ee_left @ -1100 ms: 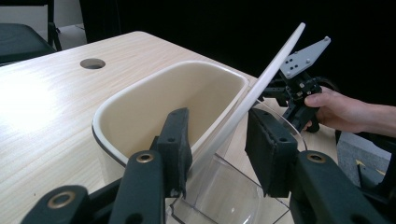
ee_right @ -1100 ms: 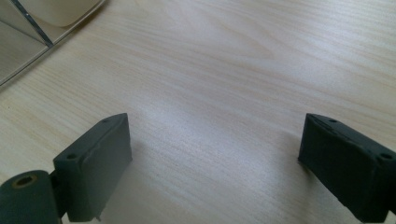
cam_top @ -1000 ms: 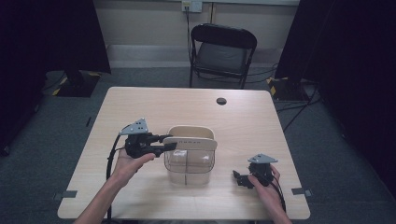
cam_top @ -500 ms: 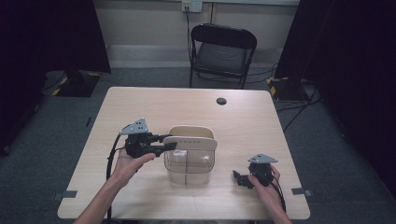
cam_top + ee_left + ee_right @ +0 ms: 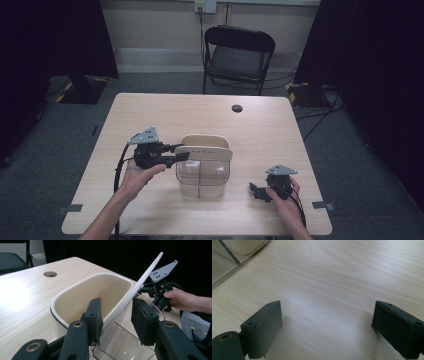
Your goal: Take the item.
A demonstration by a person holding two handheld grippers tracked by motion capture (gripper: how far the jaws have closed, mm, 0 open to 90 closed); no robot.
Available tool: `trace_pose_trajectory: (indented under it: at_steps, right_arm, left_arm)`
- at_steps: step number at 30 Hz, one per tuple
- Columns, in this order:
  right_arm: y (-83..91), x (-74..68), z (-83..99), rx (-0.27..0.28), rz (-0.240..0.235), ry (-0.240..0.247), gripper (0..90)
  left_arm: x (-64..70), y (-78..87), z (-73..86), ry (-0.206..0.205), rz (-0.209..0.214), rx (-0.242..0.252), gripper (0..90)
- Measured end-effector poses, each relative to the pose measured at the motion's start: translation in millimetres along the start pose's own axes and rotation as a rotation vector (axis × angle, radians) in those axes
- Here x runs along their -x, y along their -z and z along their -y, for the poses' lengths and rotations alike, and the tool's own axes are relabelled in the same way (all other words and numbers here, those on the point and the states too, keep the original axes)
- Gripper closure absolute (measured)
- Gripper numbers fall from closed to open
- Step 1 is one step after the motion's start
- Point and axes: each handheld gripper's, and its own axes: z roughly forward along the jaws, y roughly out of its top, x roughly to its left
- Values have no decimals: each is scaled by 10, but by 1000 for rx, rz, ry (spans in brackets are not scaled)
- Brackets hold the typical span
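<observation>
— Dark curtains behind, folding chair beyond a pale wooden tabletop. Where do the jaws stand?

— Left gripper: jaws set either side of a thin cream lid, one pad each side. Looks gripped, though a sliver of gap on the far pad can't be ruled out. Lid tilted, long axis running up and away from the jaws, lower edge resting on the clear container.

— And beyond that?

— Cream tub just behind the lid, open, touching or nested against the clear container; hard to tell which. Both near mid-tabletop.

— Right gripper?

— Jaws spread wide, nothing between, bare wood below. Well apart from the container, off to its right near the front edge.

— Nearer hand?

— Left, plainly; already at the lid's end. Probably any lift or swing hinges on that long axis.
</observation>
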Motion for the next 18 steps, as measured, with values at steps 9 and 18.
trace_pose_trajectory:
  at_steps: [9, 18]
  right_arm:
    - [0, 0, 0, 0, 0, 0, 86]
    - [0, 0, 0, 0, 0, 0, 86]
  left_arm:
    - [-1, -2, 1, 4, -2, 3, 600]
    - [-3, -2, 0, 3, -4, 3, 601]
